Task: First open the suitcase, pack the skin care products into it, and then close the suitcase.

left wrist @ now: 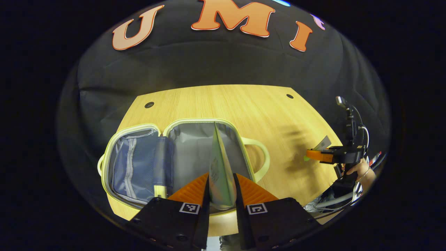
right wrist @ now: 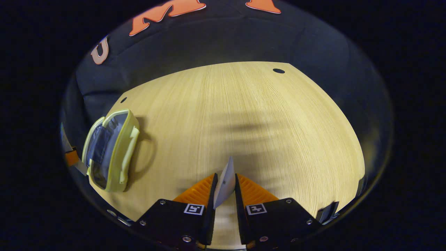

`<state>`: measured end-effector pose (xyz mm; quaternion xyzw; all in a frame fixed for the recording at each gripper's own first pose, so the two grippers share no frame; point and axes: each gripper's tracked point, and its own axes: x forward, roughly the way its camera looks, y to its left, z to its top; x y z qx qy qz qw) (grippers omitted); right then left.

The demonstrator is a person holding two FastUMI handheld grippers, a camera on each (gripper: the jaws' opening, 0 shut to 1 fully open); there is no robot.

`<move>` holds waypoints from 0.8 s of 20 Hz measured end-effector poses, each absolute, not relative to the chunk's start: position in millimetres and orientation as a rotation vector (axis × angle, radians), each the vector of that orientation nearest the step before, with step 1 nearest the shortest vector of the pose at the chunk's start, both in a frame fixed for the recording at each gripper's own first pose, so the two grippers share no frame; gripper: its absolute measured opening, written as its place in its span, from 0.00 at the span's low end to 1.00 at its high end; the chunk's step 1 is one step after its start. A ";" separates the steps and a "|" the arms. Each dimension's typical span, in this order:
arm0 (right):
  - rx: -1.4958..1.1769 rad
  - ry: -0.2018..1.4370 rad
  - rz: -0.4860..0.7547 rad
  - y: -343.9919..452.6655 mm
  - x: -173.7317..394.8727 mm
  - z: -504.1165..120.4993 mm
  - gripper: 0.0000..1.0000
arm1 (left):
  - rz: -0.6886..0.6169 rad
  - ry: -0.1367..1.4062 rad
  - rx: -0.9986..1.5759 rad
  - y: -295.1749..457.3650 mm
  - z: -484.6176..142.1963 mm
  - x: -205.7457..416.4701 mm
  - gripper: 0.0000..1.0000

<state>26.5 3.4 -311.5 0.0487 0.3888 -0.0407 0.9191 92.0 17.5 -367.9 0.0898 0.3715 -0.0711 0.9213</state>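
Nearest in the left gripper view, the left hand-held gripper has both fingers pressed narrow on a thin flat sachet that stands on edge, held over the near edge of the open suitcase. That small pale yellow-green suitcase lies flat and spread open on the wooden desk. Its left half has a blue lining with a zipped pocket; a dark blue tube with a pale cap lies along the middle hinge, cap toward the near side. Its right half is lined in grey, and the sachet hangs above it. A looped handle sticks out from the suitcase's right side.

Further right in the same view, well apart from the suitcase, a person's hand holds the right hand-held gripper above the desk's right edge, with a small pale card-like packet in it.

In the right gripper view, the suitcase sits far off at the left of the desk. The right hand-held gripper is closed narrow on a small, flat, pale sachet, which stands on edge above bare wood.
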 end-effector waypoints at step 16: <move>0.251 0.738 0.052 120.0 -26.6 -220.0 0.30 | -0.330 1.226 0.165 61.3 -430.3 144.4 0.35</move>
